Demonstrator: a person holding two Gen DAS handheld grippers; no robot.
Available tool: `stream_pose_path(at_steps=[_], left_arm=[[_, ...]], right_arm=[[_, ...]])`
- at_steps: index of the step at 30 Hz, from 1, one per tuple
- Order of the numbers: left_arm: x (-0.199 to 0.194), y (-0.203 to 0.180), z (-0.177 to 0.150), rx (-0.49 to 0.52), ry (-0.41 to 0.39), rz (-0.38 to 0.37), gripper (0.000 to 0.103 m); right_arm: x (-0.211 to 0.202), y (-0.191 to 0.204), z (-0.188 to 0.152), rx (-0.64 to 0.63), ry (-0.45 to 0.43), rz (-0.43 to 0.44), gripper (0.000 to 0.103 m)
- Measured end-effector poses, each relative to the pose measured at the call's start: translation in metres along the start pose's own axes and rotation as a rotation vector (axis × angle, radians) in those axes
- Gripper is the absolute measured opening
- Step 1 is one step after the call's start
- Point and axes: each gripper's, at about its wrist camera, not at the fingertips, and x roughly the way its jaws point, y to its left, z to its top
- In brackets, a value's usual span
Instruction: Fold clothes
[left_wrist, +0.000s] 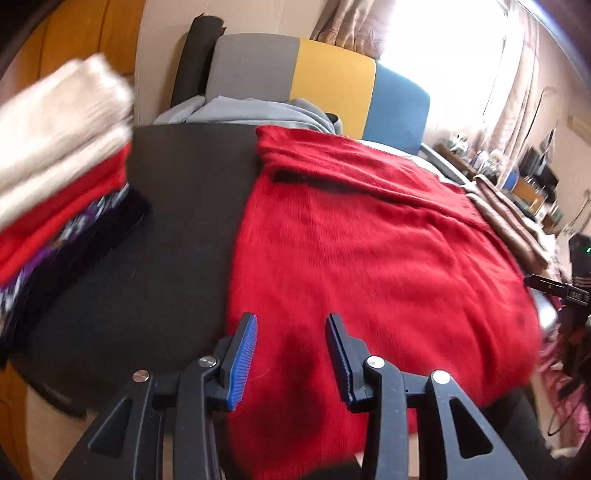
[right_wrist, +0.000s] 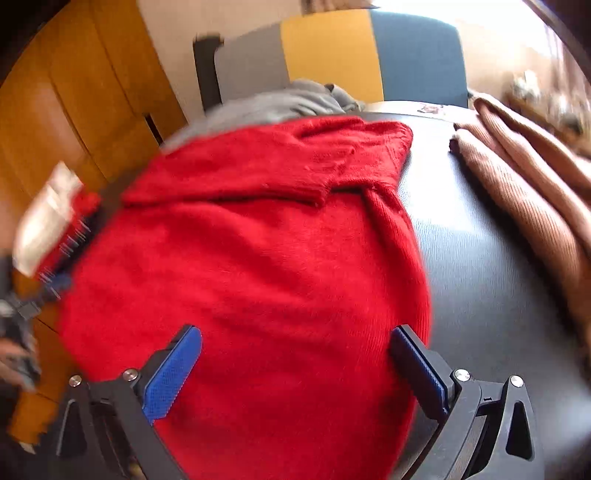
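Red knit sweater (left_wrist: 369, 258) lies spread flat on the black table (left_wrist: 177, 221), one sleeve folded across its upper part. Left gripper (left_wrist: 291, 354) hovers over the sweater's near hem, blue-padded jaws apart, nothing between them. Right gripper (right_wrist: 299, 373) also hovers over the near hem, jaws spread wide, empty; its right finger sits at the sweater's side edge. To the left of the sweater, a stack of folded clothes (left_wrist: 62, 177): cream knit on top, red below, dark purple patterned piece at the bottom. To the right of the sweater, a brown ribbed garment (right_wrist: 528, 192) lies on the table, apart from it. Beyond the sweater's far edge, a grey garment (left_wrist: 258, 114) is bunched against a chair back (left_wrist: 332, 77) panelled grey, yellow, blue. Both views motion-blurred.
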Motion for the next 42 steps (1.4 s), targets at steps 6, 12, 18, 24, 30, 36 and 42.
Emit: stream_pose_path(at_steps=[6, 12, 18, 24, 30, 36, 42], left_arm=[[-0.015, 0.026, -0.035, -0.113, 0.073, -0.079, 0.044], [-0.009, 0.032, -0.050, -0.158, 0.102, -0.173, 0.055], [-0.007, 0.038, -0.059, -0.183, 0.127, -0.171, 0.056], [0.003, 0.037, -0.066, -0.188, 0.158, -0.222, 0.059], [0.021, 0.036, -0.068, -0.195, 0.198, -0.251, 0.061], [0.026, 0.033, -0.067, -0.192, 0.220, -0.242, 0.061], [0.026, 0.020, -0.063, -0.186, 0.268, -0.273, 0.016]], right_arm=[[-0.038, -0.025, -0.052, 0.196, 0.042, 0.142, 0.103], [-0.048, -0.047, -0.107, 0.360, 0.129, 0.191, 0.100], [-0.023, -0.044, -0.095, 0.340, 0.170, 0.198, 0.092], [-0.013, -0.046, -0.107, 0.395, 0.175, 0.372, 0.054], [0.020, -0.034, -0.104, 0.348, 0.239, 0.394, 0.053], [0.025, -0.036, -0.113, 0.364, 0.247, 0.416, 0.053], [0.014, -0.024, -0.110, 0.305, 0.264, 0.324, 0.023]])
